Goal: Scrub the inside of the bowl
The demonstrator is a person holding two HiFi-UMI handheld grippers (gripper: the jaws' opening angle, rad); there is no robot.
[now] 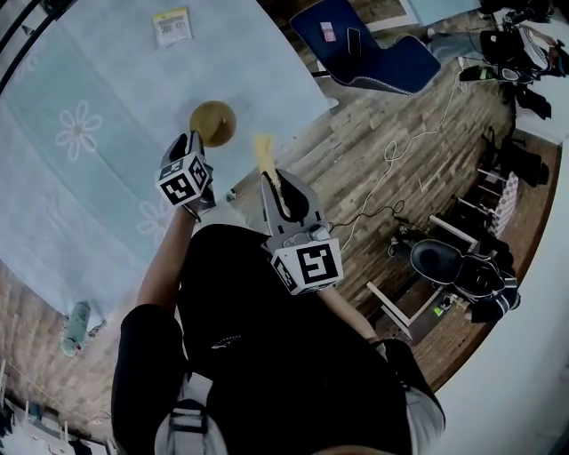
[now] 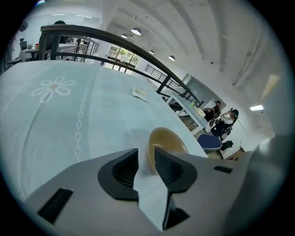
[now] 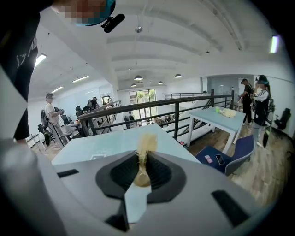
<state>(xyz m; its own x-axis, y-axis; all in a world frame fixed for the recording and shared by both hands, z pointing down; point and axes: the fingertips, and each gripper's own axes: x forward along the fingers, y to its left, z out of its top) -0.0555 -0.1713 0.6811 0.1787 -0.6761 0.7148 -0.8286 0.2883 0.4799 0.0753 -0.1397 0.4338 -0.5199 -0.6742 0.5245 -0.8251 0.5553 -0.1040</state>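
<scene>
A golden-brown bowl (image 1: 213, 122) stands on the pale blue flowered tablecloth (image 1: 98, 80). My left gripper (image 1: 192, 142) is just beside its near rim. In the left gripper view the bowl (image 2: 168, 140) shows right past the fingertips, its inside facing me. The left gripper (image 2: 146, 159) has its jaws a narrow gap apart, with only cloth showing in the gap. My right gripper (image 1: 271, 182) is held off the table's edge and is shut on a yellowish scrubbing brush (image 1: 263, 153). The brush (image 3: 146, 144) sticks out past the right gripper (image 3: 142, 161), apart from the bowl.
A small printed packet (image 1: 172, 25) lies at the table's far side. A blue chair (image 1: 378, 55) holding a phone stands past the table corner. Cables (image 1: 400, 147) run over the wooden floor. A black railing (image 2: 92, 39) borders the table's far edge. People stand in the background.
</scene>
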